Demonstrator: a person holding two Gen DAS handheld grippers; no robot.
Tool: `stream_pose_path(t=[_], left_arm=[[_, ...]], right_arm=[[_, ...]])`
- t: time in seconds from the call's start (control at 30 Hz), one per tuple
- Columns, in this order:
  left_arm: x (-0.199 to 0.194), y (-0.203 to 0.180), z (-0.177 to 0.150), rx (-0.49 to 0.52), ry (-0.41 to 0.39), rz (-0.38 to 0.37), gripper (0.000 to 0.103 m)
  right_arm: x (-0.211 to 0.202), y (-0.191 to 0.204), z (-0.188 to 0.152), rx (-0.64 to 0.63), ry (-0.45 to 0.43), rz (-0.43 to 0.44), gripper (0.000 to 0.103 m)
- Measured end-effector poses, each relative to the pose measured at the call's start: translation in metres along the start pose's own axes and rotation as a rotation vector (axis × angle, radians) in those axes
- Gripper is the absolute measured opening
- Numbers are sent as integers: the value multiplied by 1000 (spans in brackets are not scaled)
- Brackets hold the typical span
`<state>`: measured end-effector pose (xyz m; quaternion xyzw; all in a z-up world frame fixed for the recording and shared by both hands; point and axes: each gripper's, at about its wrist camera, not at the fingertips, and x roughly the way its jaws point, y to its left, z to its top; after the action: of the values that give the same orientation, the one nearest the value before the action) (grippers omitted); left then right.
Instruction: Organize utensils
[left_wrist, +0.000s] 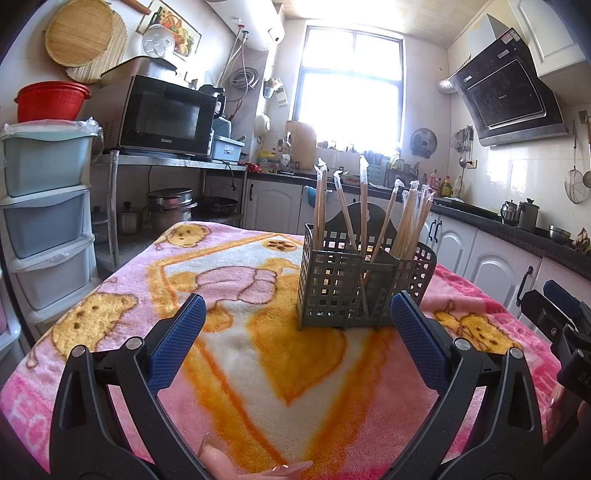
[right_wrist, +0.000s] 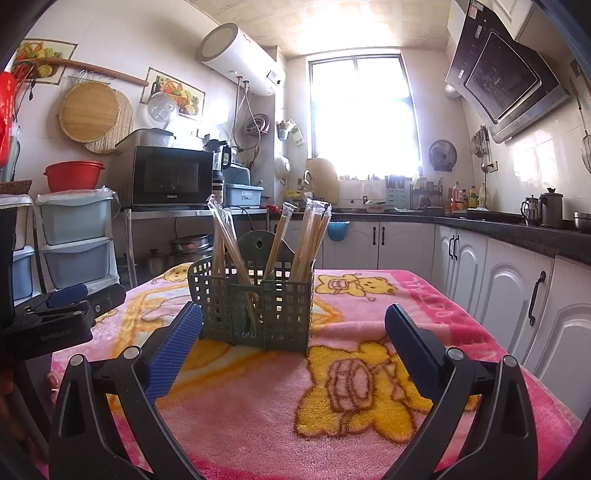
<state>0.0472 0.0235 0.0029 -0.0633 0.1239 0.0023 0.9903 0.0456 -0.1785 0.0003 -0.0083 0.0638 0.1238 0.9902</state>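
kitchen tabletop (left_wrist: 110, 314) under a pink blanket: utensil holder (left_wrist: 354, 284) centre frame, chopsticks (left_wrist: 364, 206) upright, dead ahead of left claw (left_wrist: 297, 321); right claw (right_wrist: 288, 328) sees it left of centre; both wide, empty.

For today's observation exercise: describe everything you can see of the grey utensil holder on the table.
The utensil holder is a grey-green plastic basket with grid-perforated walls, split into compartments, with a taller rounded back tab that has a hanging hole. It stands upright on the pink cartoon-bear blanket. Plastic-wrapped wooden chopsticks lean in it at several angles. Neither the left gripper nor the right gripper touches it; both are open.
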Motion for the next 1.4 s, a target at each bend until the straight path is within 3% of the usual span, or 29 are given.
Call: stream_pose_path(t=[1.4], left_arm=[[4, 3, -5, -9, 13, 8, 93]], right_arm=[[2, -2, -1, 5, 19, -11, 97]])
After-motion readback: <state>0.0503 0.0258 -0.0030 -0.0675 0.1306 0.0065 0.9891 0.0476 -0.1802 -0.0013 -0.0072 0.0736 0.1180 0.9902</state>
